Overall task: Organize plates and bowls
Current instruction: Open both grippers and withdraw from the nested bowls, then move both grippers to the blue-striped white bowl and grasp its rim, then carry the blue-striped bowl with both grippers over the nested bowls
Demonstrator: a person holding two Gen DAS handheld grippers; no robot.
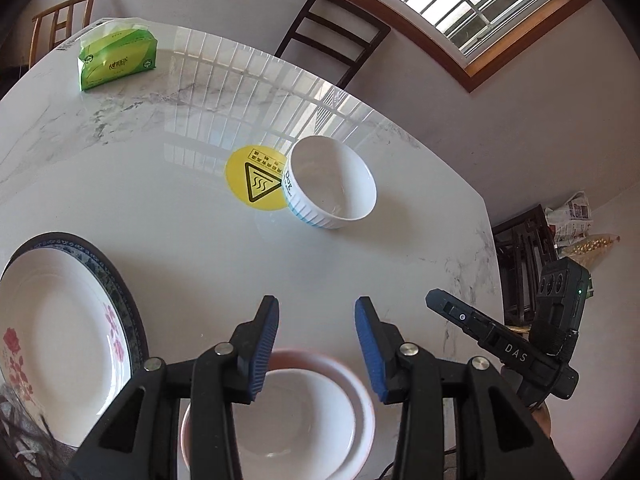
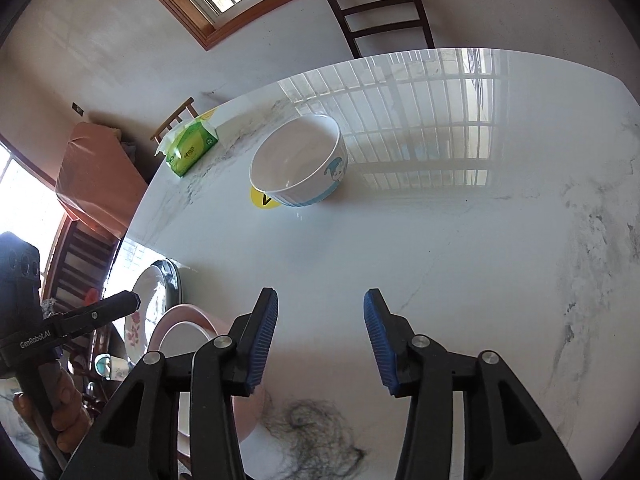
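Item, far left: one flowered plate (image 1: 60,320) at the table (image 1: 160,216) edge. Item: one pink bowl (image 1: 280,412) with a white bowl nested inside, directly beneath our left gripper (image 1: 316,344), jaws apart, empty. Item, mid-table: one ribbed white bowl (image 1: 332,184), well apart, partly over a yellow sticker (image 1: 252,180). Right gripper (image 2: 320,340): apart, empty. We judge the ribbed bowl is next; grip its rim squarely.

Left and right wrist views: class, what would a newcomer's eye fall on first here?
Probably the white ribbed bowl standing alone mid-table, partly covering a yellow warning sticker. Next, the nested pink and white bowls under the open left gripper, beside a flowered plate. A green tissue pack sits far off.
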